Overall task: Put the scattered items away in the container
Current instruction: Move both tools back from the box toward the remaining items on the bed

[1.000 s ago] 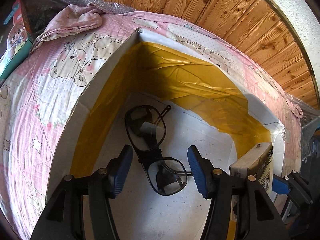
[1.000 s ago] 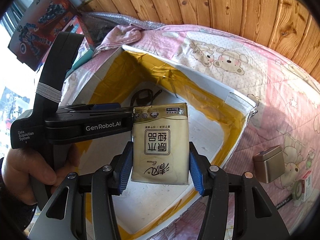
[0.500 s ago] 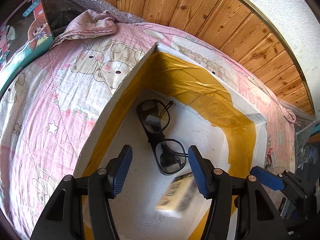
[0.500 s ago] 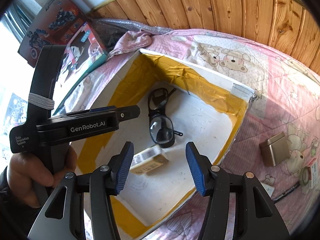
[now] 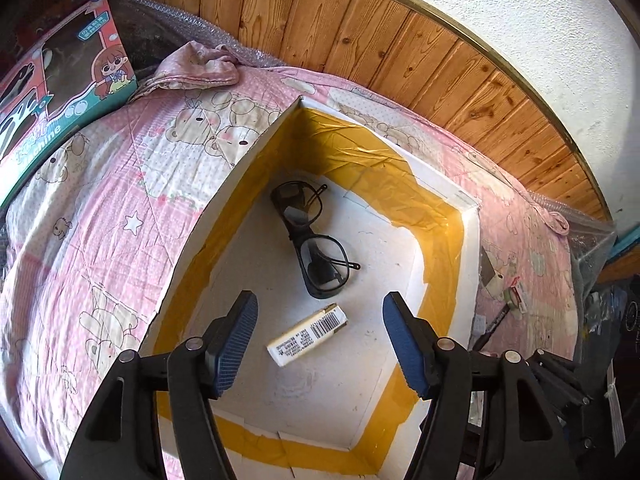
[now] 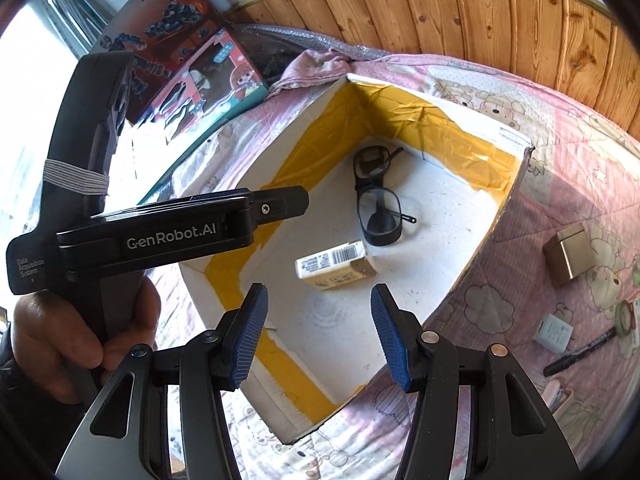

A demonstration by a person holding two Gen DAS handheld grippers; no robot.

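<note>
Left wrist view is looking down past the left gripper [image 5: 320, 332], whose blue-padded fingers are standing spread wide with nothing between them, hanging over the near part of the white box [image 5: 471, 264]. Just beyond the fingertips, a tissue pack [image 5: 307, 335] is lying flat on the box floor, barcode side up, touching neither gripper. Just past the pack, a pair of black glasses [image 5: 310, 238] is lying toward the box's far corner, where yellow tape is lining the walls. Around the box, a pink bear-print quilt [image 5: 100, 208] is spreading out to the wood-panelled wall.

In the right wrist view, the right gripper [image 6: 319, 332] is also hanging spread and empty over the box's near edge. Left of the box, a hand [image 6: 80, 332] is gripping the left gripper's handle. Right of the box, a small metal tin [image 6: 568, 254], a black marker [image 6: 580, 351] and a white card [image 6: 554, 333] are lying on the quilt.
</note>
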